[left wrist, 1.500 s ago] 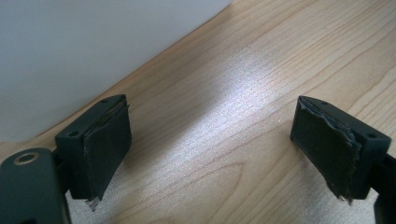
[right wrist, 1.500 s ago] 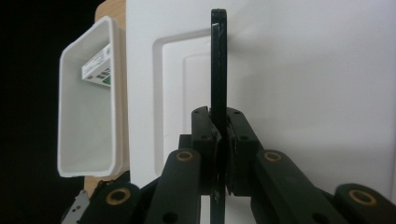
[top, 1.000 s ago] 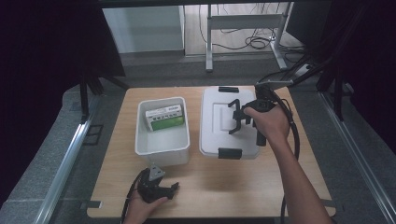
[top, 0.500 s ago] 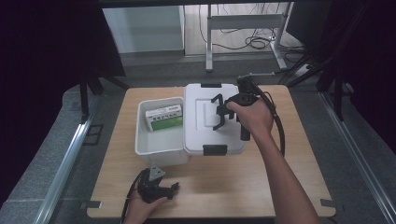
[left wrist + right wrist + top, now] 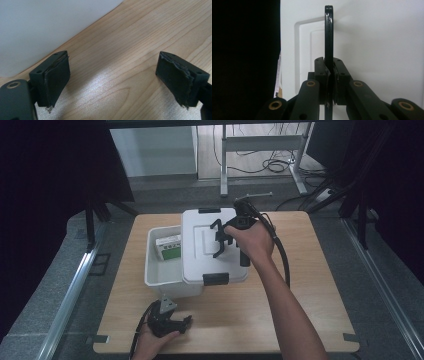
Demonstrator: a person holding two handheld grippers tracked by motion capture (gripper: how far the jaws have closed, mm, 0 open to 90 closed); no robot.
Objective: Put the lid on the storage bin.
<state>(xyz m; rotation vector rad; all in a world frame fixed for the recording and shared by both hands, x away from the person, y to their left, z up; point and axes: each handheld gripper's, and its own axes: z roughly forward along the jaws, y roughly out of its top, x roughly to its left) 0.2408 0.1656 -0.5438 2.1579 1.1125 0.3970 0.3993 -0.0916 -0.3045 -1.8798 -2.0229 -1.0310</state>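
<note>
A white lid (image 5: pixel 197 251) with a black handle (image 5: pixel 218 238) hangs partly over the right side of an open white bin (image 5: pixel 151 265). My right gripper (image 5: pixel 220 239) is shut on that handle, seen edge-on as the handle (image 5: pixel 328 32) between the jaws of the right gripper (image 5: pixel 329 72), with the lid (image 5: pixel 374 37) behind. A green and white box (image 5: pixel 169 247) lies inside the bin, still uncovered. My left gripper (image 5: pixel 184 322) rests in a hand near the table's front edge. In its own view the left gripper (image 5: pixel 112 72) stands open over bare wood, beside the bin wall (image 5: pixel 37 25).
The wooden table (image 5: pixel 305 285) has free room to the right of the lid and along the front. Black latches (image 5: pixel 216 279) sit on the lid's near and far ends. Cables trail from both grippers. Dark curtains and floor rails surround the table.
My right gripper has carried the lid leftwards, from the table beside the bin to partly over the bin. The left gripper has stayed put.
</note>
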